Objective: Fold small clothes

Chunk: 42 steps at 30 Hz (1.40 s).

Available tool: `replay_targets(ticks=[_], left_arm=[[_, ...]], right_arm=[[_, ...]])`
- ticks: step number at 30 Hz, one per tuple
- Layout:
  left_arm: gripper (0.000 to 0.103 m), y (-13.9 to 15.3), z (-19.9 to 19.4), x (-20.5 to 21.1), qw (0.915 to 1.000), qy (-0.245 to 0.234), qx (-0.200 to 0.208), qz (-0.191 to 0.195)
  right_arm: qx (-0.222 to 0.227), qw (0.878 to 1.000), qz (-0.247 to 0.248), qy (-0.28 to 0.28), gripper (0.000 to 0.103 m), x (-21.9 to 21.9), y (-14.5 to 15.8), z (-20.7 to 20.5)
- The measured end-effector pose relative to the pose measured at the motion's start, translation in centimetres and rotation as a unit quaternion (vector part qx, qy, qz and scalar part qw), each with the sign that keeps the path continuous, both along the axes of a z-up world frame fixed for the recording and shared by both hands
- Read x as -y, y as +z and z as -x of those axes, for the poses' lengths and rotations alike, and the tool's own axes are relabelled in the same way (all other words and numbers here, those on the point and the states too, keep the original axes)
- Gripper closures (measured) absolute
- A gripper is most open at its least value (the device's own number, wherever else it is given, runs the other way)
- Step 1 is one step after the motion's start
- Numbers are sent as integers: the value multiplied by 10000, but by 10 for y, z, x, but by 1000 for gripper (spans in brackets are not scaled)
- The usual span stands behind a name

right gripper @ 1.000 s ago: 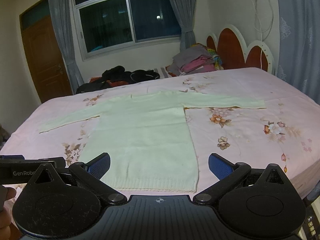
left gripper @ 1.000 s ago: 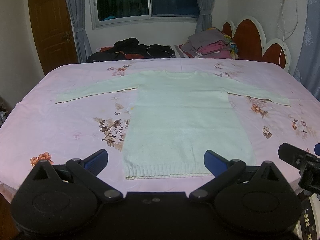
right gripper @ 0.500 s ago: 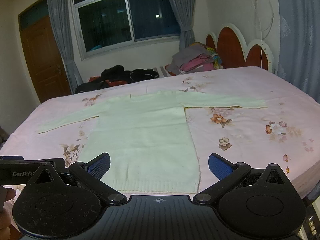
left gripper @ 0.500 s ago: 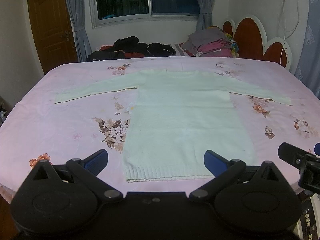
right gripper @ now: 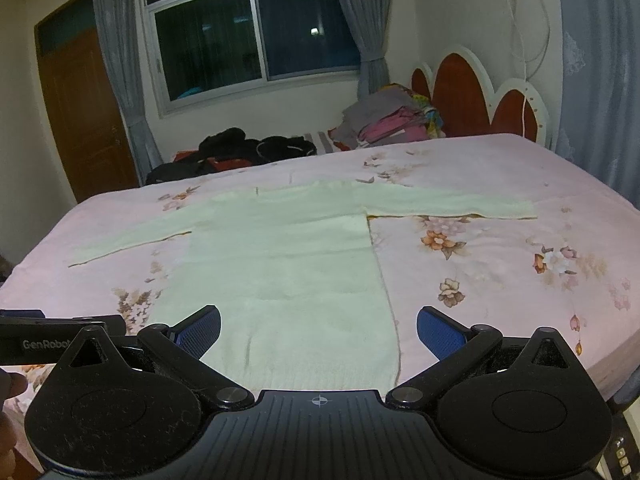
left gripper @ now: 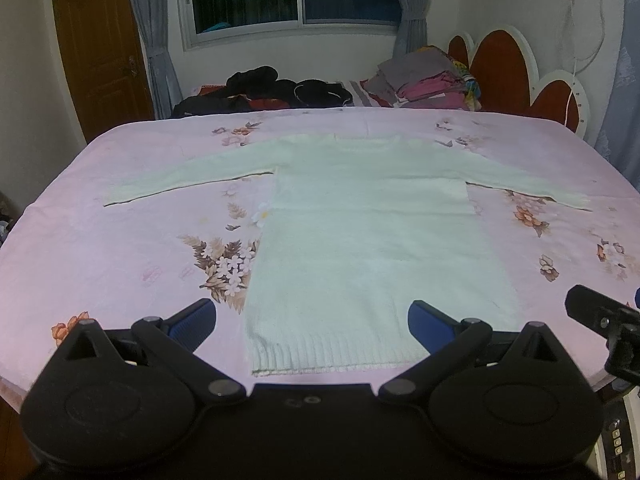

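Sweater [left gripper: 360, 248] lies flat on bed [left gripper: 100, 248]; both grippers' fingers [left gripper: 192, 318] [right gripper: 440, 328] spread wide, holding nothing.

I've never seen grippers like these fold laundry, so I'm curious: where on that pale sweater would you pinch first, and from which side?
Probably the cuffs. The sweater lies flat on the bed with both sleeves spread straight out, so each cuff is a free thin edge. The open left gripper could come in from the left for the left cuff, and the open right gripper from the right for the right cuff.
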<state>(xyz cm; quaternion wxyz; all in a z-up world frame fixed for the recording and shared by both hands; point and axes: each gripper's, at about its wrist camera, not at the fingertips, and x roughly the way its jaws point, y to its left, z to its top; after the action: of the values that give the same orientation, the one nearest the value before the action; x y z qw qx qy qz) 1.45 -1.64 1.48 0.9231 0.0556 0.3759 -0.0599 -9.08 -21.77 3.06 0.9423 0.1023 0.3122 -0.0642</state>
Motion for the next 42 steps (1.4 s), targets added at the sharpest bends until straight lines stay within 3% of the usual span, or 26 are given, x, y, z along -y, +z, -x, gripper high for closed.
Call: replay_targets(ticks=[11,28,36,42], left_arm=[[0,-14,-56,4,9999,-30,-80,-81],[0,-36,-188,11,9990,-429,-146,5],[1,-56,-235,18,9982,-454,-363,169],[1,-75,-263,33,9979,-263,-545,232]], right_arm=[[-99,9998,-4,-198,0,12,-14,-47],[-157,9948,221,-982,0,37,-30,-159],[-180,9927,347,-1143,0,69,-46,-200],[-181,9915,387,-1232,0,119,-62,-228]])
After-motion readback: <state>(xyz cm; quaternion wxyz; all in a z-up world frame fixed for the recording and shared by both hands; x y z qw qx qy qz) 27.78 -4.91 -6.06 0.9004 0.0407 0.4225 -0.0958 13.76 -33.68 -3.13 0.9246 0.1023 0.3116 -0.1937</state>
